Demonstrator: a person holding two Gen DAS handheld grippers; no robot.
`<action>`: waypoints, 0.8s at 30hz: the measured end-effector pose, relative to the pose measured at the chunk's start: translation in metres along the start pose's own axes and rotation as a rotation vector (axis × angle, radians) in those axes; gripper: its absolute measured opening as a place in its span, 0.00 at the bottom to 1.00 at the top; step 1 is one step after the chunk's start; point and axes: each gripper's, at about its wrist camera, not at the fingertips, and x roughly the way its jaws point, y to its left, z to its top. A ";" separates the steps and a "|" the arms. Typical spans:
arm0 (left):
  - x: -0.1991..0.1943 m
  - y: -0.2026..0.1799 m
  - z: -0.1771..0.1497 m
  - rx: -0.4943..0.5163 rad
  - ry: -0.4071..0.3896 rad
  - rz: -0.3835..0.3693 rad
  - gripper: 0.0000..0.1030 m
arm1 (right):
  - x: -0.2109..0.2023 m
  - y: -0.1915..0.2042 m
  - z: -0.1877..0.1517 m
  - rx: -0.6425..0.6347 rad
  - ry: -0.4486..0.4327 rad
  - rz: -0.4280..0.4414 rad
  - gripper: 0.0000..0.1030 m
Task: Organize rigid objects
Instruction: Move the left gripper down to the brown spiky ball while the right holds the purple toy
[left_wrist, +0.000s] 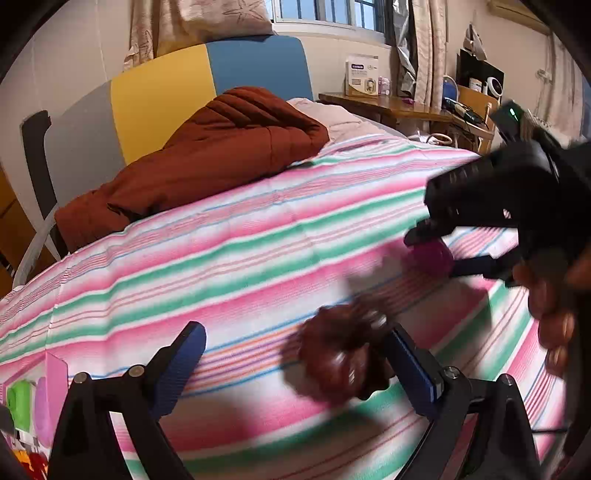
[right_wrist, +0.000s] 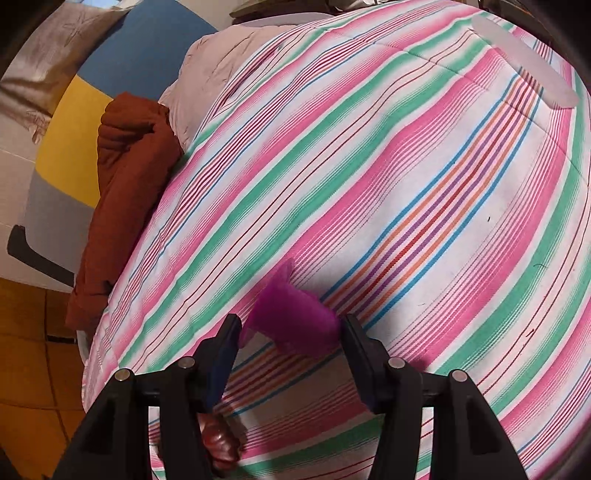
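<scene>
A dark red fluted cup (left_wrist: 343, 354) lies blurred on the striped bedcover (left_wrist: 184, 266). It sits between the wide-spread blue pads of my left gripper (left_wrist: 295, 332), close to the right-hand pad and far from the other. My right gripper (left_wrist: 439, 254) hovers to the right, shut on a magenta cup (left_wrist: 432, 256). In the right wrist view both pads press the magenta cup (right_wrist: 295, 321) just above the cover, at the right gripper (right_wrist: 291, 323). The dark red cup (right_wrist: 221, 439) shows below its left finger.
A rust-red padded jacket (left_wrist: 207, 155) lies along the bed's far left side by the yellow and blue headboard (left_wrist: 207, 81). A wooden desk (left_wrist: 388, 105) stands behind. A pink holder (left_wrist: 55, 384) with coloured pieces is at lower left. A pale flat strip (right_wrist: 524, 59) lies far right.
</scene>
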 end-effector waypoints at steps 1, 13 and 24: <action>0.001 0.001 -0.002 -0.004 0.003 -0.003 0.94 | 0.000 0.000 0.000 0.001 0.000 0.001 0.55; -0.003 -0.003 0.006 -0.017 -0.044 -0.070 0.74 | -0.002 0.003 -0.001 -0.028 0.002 -0.012 0.55; -0.015 -0.003 -0.010 0.020 -0.053 -0.113 0.21 | 0.000 0.027 -0.014 -0.175 0.026 -0.019 0.55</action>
